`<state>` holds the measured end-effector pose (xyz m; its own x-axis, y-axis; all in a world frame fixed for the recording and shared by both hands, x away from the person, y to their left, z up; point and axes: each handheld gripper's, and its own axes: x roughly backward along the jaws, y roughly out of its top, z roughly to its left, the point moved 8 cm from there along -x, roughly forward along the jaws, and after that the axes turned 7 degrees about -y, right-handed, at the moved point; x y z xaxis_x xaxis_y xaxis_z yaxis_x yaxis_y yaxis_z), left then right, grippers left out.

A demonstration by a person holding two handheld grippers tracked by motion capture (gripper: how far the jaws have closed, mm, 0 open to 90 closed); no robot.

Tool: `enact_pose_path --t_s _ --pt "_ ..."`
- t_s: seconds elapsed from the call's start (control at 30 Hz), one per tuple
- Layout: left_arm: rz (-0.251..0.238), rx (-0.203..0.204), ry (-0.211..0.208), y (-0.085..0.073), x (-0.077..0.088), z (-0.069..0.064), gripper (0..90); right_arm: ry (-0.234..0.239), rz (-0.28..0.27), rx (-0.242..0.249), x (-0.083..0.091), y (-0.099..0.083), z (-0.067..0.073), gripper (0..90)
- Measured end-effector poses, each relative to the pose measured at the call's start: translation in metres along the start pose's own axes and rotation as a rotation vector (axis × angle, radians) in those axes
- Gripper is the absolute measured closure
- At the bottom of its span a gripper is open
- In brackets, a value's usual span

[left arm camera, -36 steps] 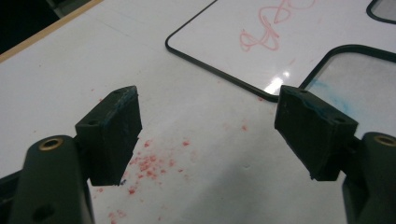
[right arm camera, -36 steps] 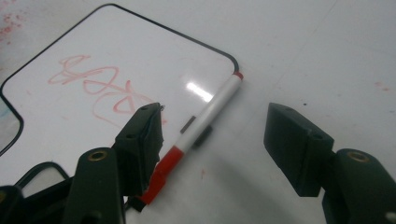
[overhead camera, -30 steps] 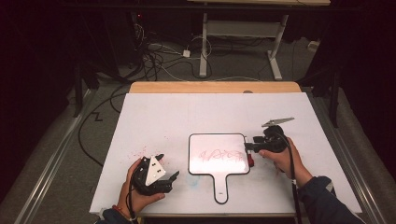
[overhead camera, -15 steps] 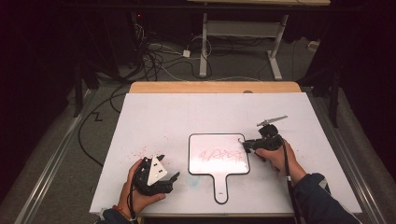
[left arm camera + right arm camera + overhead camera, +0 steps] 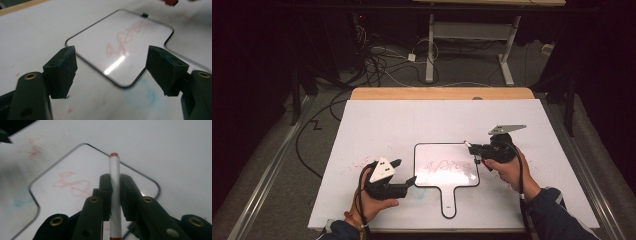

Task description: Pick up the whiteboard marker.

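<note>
A: Right gripper [image 5: 115, 195] status?

B: Clenched on the marker [image 5: 114, 195], its jaws having just been closing. In the right gripper view the white barrel stands between both pads at frame centre, red end uppermost. In the high view this gripper [image 5: 472, 148] sits right of centre, over the upper right corner of the small whiteboard [image 5: 444, 167].

A: Left gripper [image 5: 111, 72]?

B: Released. In the left gripper view its jaws stand wide apart at the lower frame, nothing between them.

A: Location of the whiteboard?

B: Flat on the white table sheet [image 5: 422, 120], at lower centre of the high view, handle toward the bottom edge. Red scribble [image 5: 127, 36] marks its face.
</note>
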<state>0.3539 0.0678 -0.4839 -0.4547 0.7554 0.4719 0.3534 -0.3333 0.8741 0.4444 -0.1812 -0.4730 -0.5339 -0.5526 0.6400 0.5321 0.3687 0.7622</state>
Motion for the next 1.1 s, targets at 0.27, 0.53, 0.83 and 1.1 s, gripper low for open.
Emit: enact_pose_path --t_s 0.27,0.53,0.83,1.1 --pt "-0.044 0.019 -0.163 0.048 -0.059 -0.041 25.1 0.074 -0.13 0.062 0.012 0.015 0.048 81.3" --pt "-0.059 0.074 -0.213 0.059 -0.1 -0.052 30.7 0.097 -0.202 0.055 0.021 0.018 0.063 81.3" --pt "-0.107 0.07 -0.207 0.064 -0.108 -0.051 45.2 0.085 -0.232 0.024 0.021 0.016 0.06 81.3" --pt "-0.1 0.036 -0.194 0.062 -0.106 -0.048 64.3 0.074 -0.249 0.039 0.023 0.017 0.061 81.3"
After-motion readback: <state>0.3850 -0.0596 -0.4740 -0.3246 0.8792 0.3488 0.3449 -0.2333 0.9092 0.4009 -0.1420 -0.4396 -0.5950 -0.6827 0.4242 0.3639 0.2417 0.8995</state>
